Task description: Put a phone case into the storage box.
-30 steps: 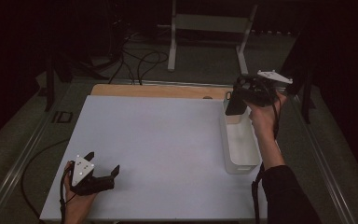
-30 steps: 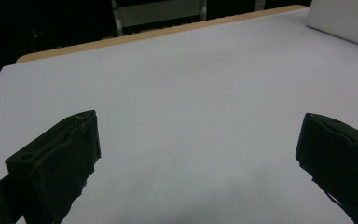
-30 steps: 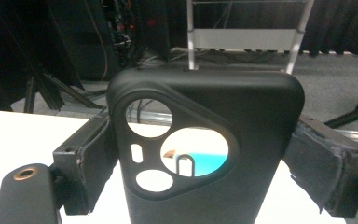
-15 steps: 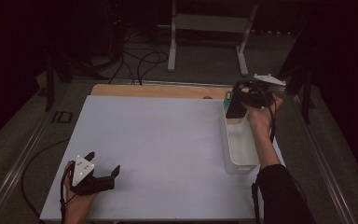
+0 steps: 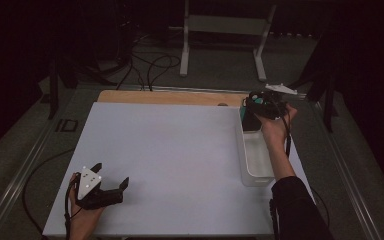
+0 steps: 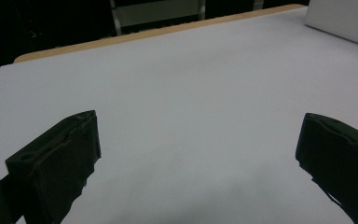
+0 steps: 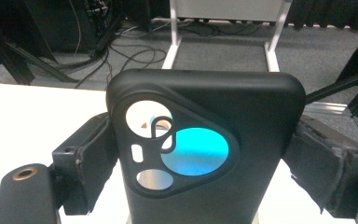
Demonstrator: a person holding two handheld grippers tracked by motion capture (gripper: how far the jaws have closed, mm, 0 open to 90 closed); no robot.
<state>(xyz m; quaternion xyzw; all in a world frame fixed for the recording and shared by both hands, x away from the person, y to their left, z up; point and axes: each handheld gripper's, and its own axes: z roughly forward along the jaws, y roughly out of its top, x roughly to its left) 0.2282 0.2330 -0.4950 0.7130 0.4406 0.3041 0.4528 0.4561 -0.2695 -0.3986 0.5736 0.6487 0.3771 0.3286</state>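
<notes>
Room dim, surroundings near black in the high view; only the white table (image 5: 170, 160) caught light, evenly, from overhead. Soft faint shadow lay under my left gripper (image 6: 198, 158), its jaws blurred at close range. Phone case (image 7: 205, 149) in my right gripper (image 7: 200, 154) was sharp, its lens glaring cyan. Mild grain throughout.

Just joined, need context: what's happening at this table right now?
A person works with two handheld grippers. The right gripper holds a black phone case with a three-cornered camera cutout between its jaws, over the far end of a white rectangular plastic bin at the table's right edge. The left gripper rests open and holding nothing on the white table, near the front left corner.
</notes>
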